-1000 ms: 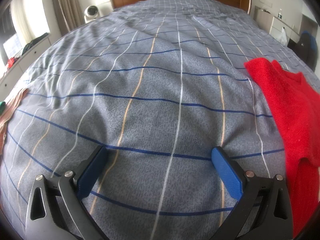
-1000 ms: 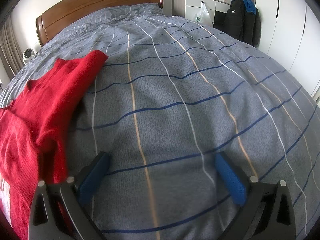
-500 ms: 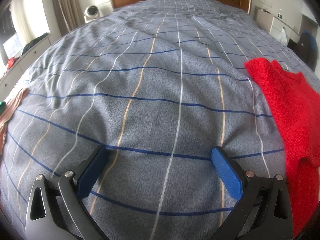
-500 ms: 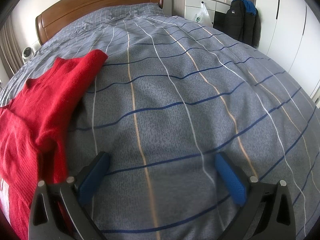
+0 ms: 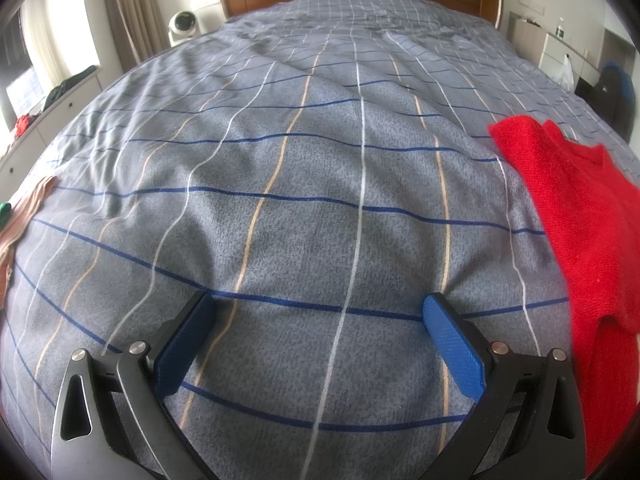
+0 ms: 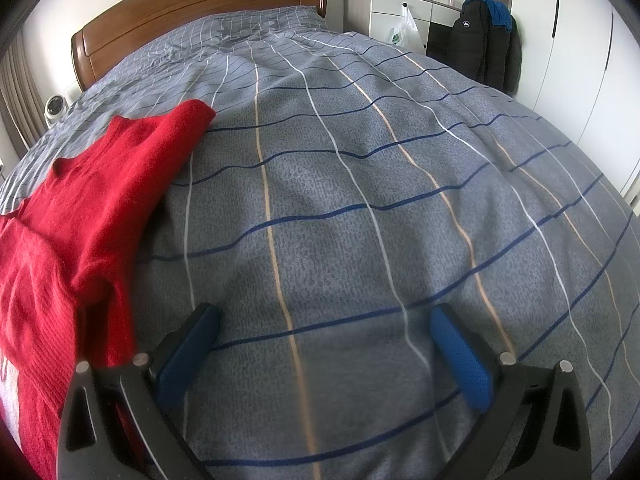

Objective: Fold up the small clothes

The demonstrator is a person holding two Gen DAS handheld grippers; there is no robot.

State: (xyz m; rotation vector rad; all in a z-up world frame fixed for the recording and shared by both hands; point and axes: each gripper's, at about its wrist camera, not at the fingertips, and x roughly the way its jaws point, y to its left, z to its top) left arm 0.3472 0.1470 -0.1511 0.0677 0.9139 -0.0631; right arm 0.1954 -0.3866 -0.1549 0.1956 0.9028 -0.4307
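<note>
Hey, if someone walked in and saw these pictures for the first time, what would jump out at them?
The bright red sweater stands out first, lying spread on the grey checked bedspread between the two camera views: at the right edge of the left view, at the left of the right view. Next come the blue pads of the left hand-held gripper and right hand-held gripper, both wide open over bare bedspread. Behind is the wooden headboard.

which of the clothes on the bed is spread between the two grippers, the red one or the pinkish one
The red sweater: it appears at the right edge of the left wrist view and the left edge of the right wrist view. The pinkish garment lies apart at the bed's far left edge.
</note>
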